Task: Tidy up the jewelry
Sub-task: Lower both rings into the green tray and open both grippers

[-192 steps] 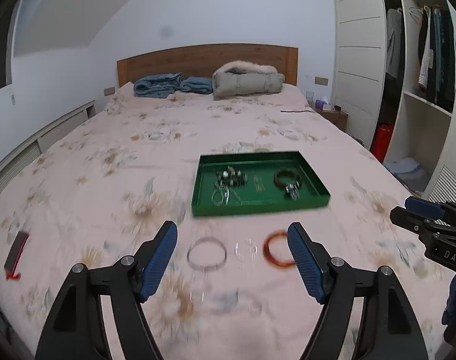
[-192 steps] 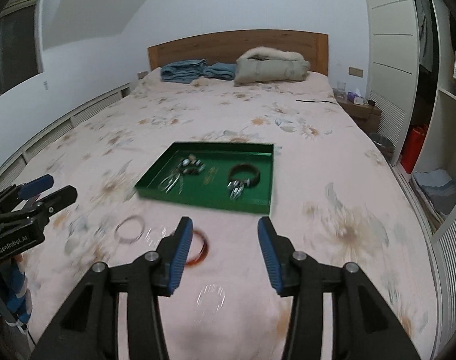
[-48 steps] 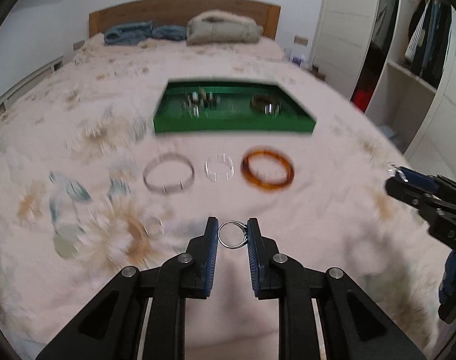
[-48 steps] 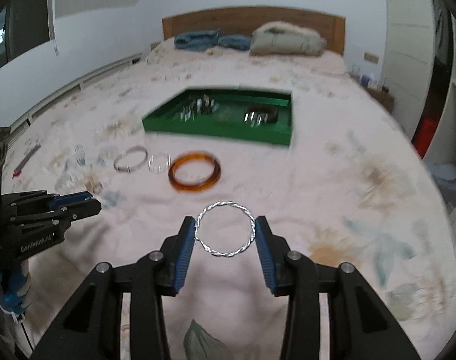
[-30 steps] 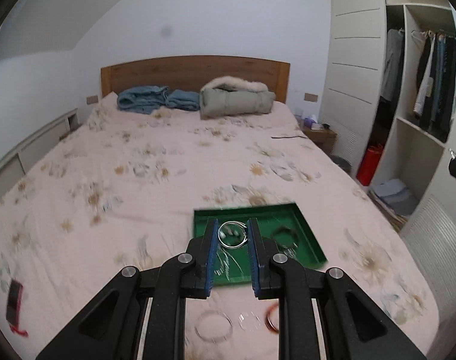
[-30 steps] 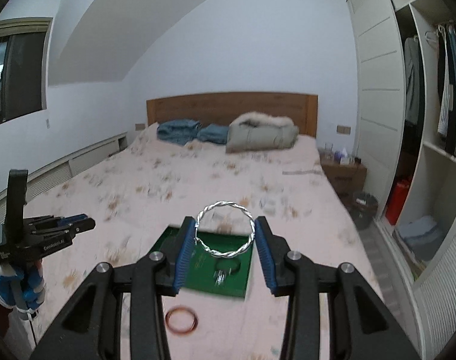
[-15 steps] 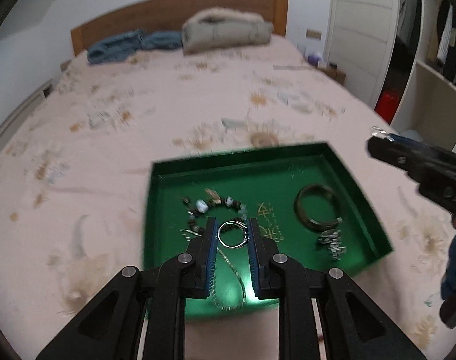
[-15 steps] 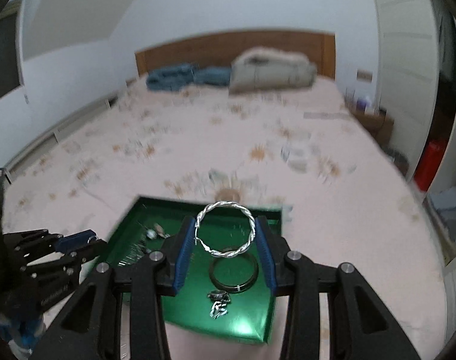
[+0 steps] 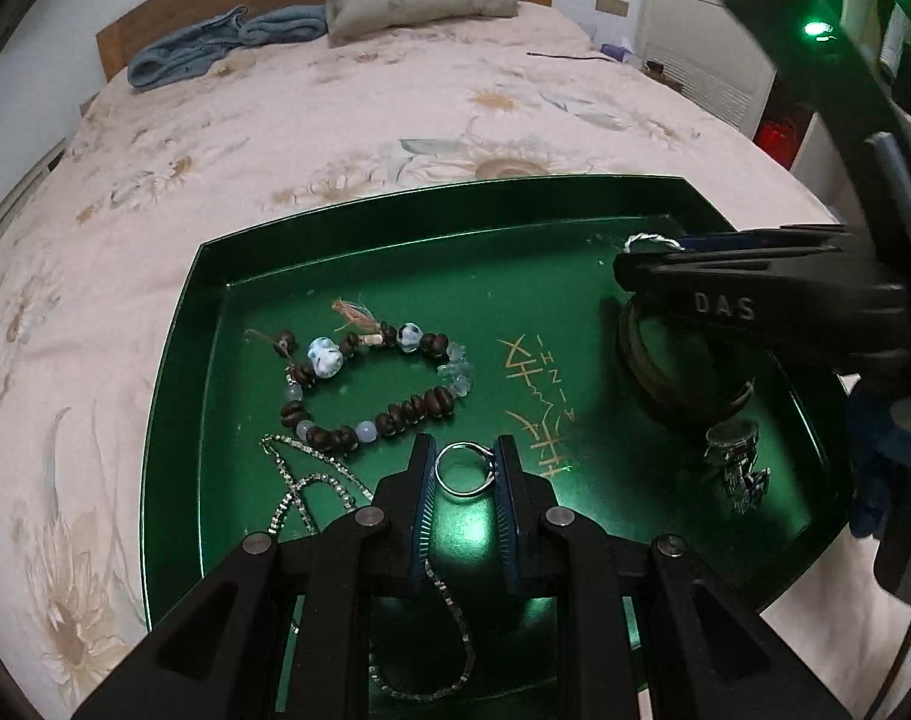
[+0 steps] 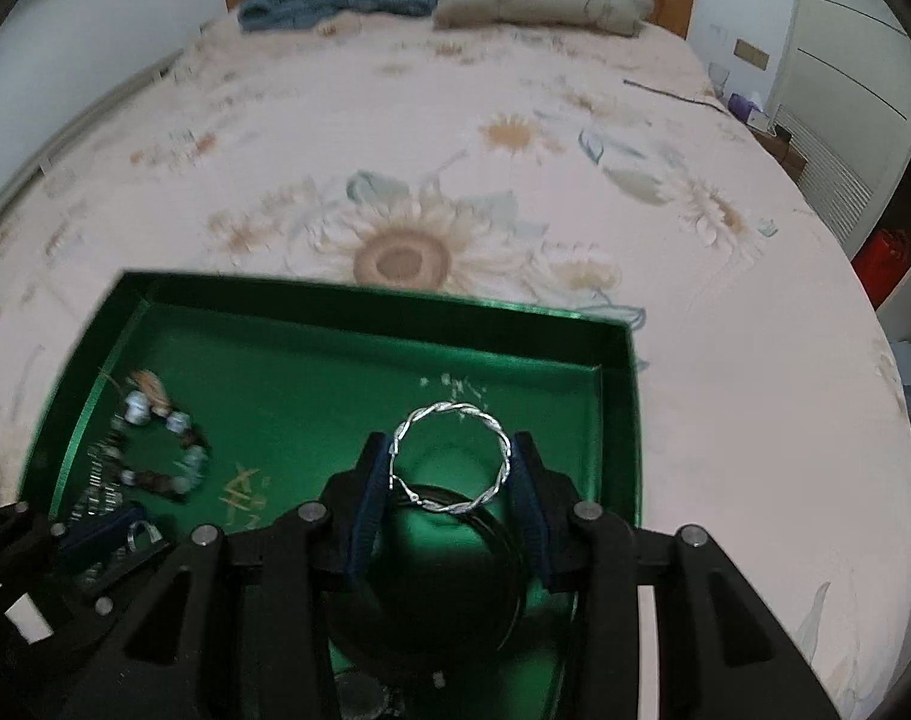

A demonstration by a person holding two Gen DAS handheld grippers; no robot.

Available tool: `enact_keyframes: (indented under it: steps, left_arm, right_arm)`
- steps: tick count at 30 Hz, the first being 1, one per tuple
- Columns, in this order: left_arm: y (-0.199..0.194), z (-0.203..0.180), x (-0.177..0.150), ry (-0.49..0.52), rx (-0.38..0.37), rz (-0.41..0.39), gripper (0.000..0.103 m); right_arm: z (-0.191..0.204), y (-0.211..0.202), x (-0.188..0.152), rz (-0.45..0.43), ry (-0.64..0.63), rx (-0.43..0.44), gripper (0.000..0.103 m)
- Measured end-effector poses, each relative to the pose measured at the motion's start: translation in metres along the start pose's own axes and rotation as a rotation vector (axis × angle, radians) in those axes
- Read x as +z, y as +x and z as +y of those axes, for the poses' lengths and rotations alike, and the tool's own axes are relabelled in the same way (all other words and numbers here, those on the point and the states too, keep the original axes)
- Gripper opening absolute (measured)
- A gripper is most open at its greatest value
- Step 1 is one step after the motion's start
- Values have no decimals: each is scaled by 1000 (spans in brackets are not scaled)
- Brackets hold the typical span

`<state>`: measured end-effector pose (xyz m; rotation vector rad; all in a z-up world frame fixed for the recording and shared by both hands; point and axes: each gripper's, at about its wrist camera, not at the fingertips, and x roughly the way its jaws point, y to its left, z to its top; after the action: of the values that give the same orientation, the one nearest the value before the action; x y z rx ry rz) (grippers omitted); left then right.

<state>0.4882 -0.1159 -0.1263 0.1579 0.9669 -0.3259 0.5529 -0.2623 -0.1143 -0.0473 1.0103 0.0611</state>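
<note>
My left gripper (image 9: 464, 474) was clamped narrowly on a small silver ring (image 9: 463, 469), low over the green tray (image 9: 173, 324). My right gripper (image 10: 449, 474) pinched a twisted silver bangle (image 10: 449, 459) above the dark bracelet (image 9: 659, 372) at the tray's 3 o'clock side. The beaded bracelet (image 9: 365, 384) lay at 10 o'clock of the ring.

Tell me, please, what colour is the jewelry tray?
Green tray, with gold markings; the left wrist view shows it best.

There are one green tray (image 9: 173, 324), one beaded bracelet (image 9: 371, 384), one chain necklace (image 9: 311, 492), one small ring (image 9: 464, 469), one twisted silver bangle (image 10: 449, 459), one dark bangle (image 9: 665, 384) and two grippers (image 9: 464, 474) (image 10: 449, 480)
</note>
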Motion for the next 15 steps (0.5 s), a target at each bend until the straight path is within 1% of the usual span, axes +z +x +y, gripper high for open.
enact_keyframes:
  steps: [4, 8, 11, 12, 13, 15]
  left_arm:
    - [-1, 3, -4, -7, 6, -12, 19]
    - [-4, 7, -7, -17, 0, -20, 20]
    - [-7, 11, -6, -27, -20, -13, 26]
    - [-11, 13, -5, -33, -19, -22, 29]
    - [-17, 14, -5, -41, -22, -29, 35]
    - [-32, 16, -4, -58, -29, -46, 41]
  right_arm:
    - [2, 8, -2, 31, -21, -11, 39]
    - [2, 8, 1, 49, -28, 1, 40]
    - [2, 2, 0, 44, -29, 7, 40]
    - [1, -2, 0, 39, -22, 10, 41]
    - [0, -9, -1, 26, -11, 15, 41]
    - [-5, -26, -3, -2, 9, 37, 42]
